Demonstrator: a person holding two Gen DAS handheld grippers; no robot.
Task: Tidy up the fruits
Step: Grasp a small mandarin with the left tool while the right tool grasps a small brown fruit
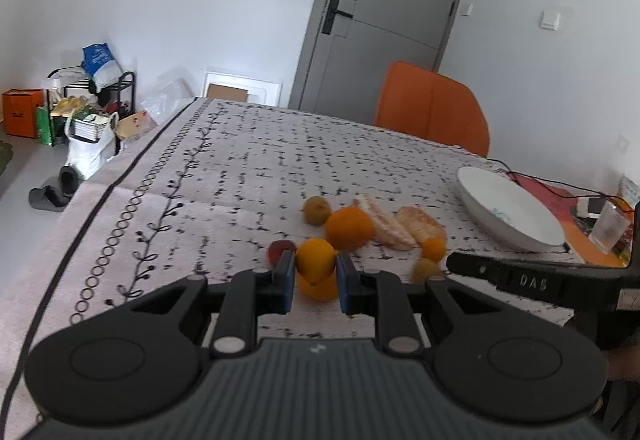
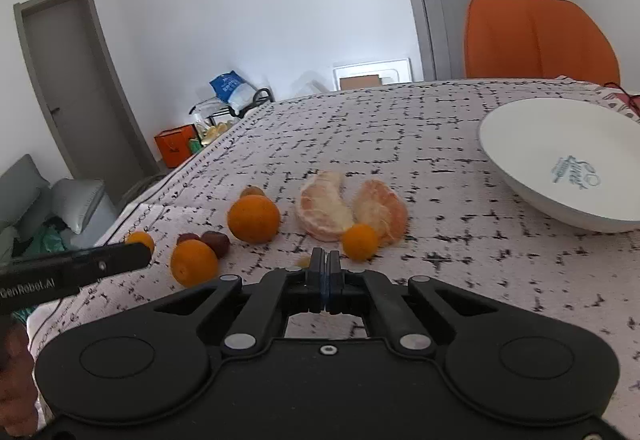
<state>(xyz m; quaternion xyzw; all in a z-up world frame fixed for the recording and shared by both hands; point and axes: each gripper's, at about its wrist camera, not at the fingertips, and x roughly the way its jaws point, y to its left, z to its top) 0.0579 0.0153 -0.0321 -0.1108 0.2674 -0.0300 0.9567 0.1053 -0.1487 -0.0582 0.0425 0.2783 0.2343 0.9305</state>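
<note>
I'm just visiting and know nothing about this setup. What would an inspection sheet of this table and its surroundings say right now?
Surface: table under a pale cloth with black dashes.
Job's things: small round orange fruit between the left gripper's pads; larger orange, two peeled citrus halves, two dark red fruits and other small fruits loose on the cloth; white ceramic bowl, no fruit seen inside.
Clutter: clear glass at the table's edge.
Grippers: left gripper shut on the fruit; right gripper shut, holding nothing.
Cables: thin dark wires beyond the bowl.
Surroundings: orange chair, grey door, cluttered rack.
</note>
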